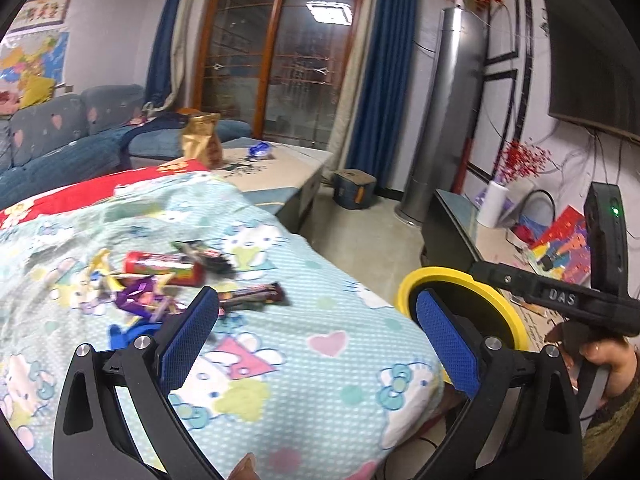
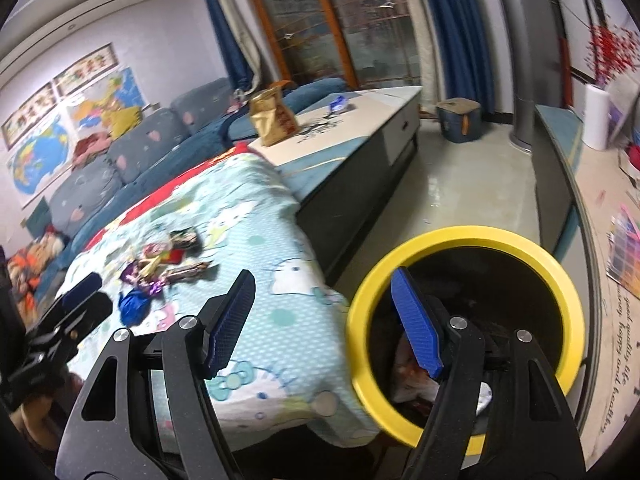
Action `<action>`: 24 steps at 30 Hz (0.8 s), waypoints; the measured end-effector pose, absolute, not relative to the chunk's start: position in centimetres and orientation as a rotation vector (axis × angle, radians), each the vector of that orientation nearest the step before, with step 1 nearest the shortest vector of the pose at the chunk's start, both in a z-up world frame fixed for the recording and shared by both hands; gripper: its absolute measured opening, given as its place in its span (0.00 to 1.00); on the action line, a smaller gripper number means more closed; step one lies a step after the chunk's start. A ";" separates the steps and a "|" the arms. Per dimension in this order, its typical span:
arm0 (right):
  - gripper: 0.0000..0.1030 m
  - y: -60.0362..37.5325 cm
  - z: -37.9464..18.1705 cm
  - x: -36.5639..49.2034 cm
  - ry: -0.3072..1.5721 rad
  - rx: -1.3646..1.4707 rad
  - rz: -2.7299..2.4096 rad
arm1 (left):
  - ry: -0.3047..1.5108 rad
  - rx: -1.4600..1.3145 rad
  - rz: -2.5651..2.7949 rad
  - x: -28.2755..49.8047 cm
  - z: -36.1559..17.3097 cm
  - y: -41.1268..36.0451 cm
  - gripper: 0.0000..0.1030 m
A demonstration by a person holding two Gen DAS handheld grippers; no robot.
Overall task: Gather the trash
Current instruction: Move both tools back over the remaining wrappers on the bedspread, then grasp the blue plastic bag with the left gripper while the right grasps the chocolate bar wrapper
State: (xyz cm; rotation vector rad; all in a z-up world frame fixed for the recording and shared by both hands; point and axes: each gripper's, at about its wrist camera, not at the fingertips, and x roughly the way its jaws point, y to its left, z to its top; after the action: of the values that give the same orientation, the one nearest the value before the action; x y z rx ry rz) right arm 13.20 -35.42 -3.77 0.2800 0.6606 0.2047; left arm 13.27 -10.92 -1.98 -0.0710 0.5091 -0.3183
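Both hand-held grippers stand with their blue pads spread and nothing between them. From its own camera, the left gripper (image 1: 318,332) hangs above a cartoon-cat blanket (image 1: 320,360) that covers a low table. From its own camera, the right gripper (image 2: 324,320) is over the blanket's edge, with its right pad in front of the mouth of a yellow-rimmed trash bin (image 2: 464,240). This bin stands on the floor, just beside the blanket's corner. The trash lies on the blanket in a loose heap: candy wrappers (image 1: 140,296), a red can (image 1: 164,268) on its side, and a dark snack-bar wrapper (image 1: 256,294). A crumpled blue wrapper (image 2: 134,306) lies nearest to the left gripper.
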 end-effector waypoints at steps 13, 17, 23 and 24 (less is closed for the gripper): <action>0.61 -27.5 -2.6 13.6 0.664 0.123 0.386 | 0.498 -0.145 -0.179 13.1 -1.9 -4.0 0.93; 0.61 -24.4 -2.4 14.5 0.681 0.060 0.450 | 0.512 -0.168 -0.132 13.1 -2.3 -1.8 0.93; 0.61 -20.7 -3.2 16.9 0.724 -0.027 0.519 | 0.556 -0.202 -0.078 13.4 -3.6 1.1 0.93; 0.61 -20.2 -3.4 17.2 0.732 -0.041 0.528 | 0.564 -0.208 -0.077 13.5 -3.8 1.5 0.93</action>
State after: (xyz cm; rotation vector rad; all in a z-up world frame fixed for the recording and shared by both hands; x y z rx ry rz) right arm 17.24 -20.16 -3.40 -0.0408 0.7320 0.5277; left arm 13.52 1.52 -3.81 -0.2078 0.5644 -0.0769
